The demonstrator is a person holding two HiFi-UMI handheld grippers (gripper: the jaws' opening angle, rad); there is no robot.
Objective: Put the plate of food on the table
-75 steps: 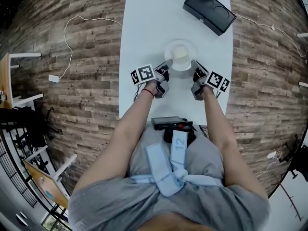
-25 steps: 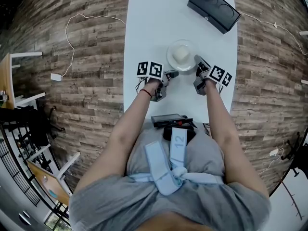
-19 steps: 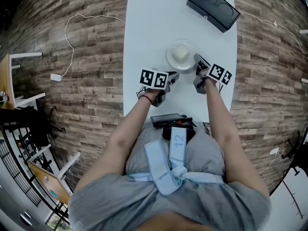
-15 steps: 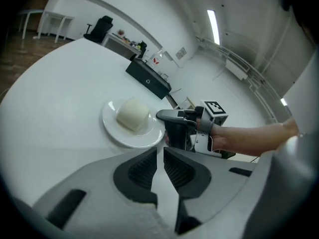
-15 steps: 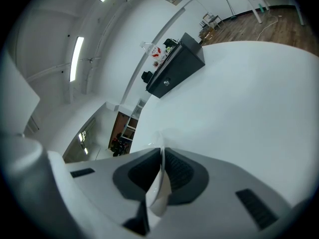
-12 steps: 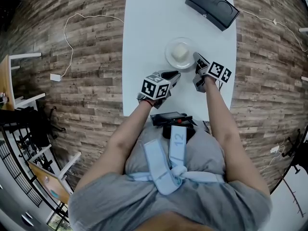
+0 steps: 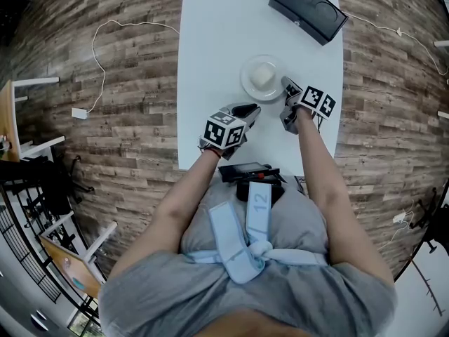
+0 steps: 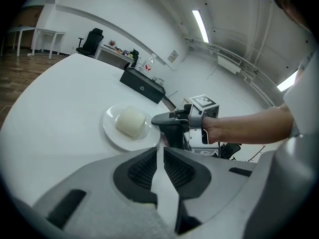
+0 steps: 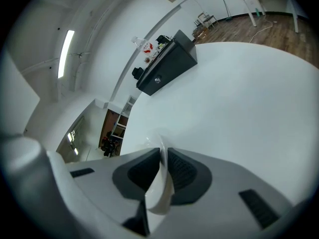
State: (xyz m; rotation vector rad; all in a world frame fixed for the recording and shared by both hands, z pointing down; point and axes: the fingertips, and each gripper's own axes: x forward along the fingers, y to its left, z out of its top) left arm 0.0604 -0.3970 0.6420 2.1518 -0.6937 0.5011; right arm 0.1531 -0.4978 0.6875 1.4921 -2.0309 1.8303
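Your right gripper (image 7: 286,88) is clamped on the rim of the round white plate (image 7: 247,83) carrying a pale food lump (image 7: 262,74). The plate sits mid-counter, slightly toward the white counter's (image 7: 210,34) right edge. Your left gripper (image 7: 251,109) is just beside the plate, nearly closed and empty.

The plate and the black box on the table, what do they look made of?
Plate: glossy white, with a thin rim that looks slightly translucent; glazed ceramic or glass, can't tell which.
Black box: smooth, dull sheen with soft reflections; probably moulded plastic.
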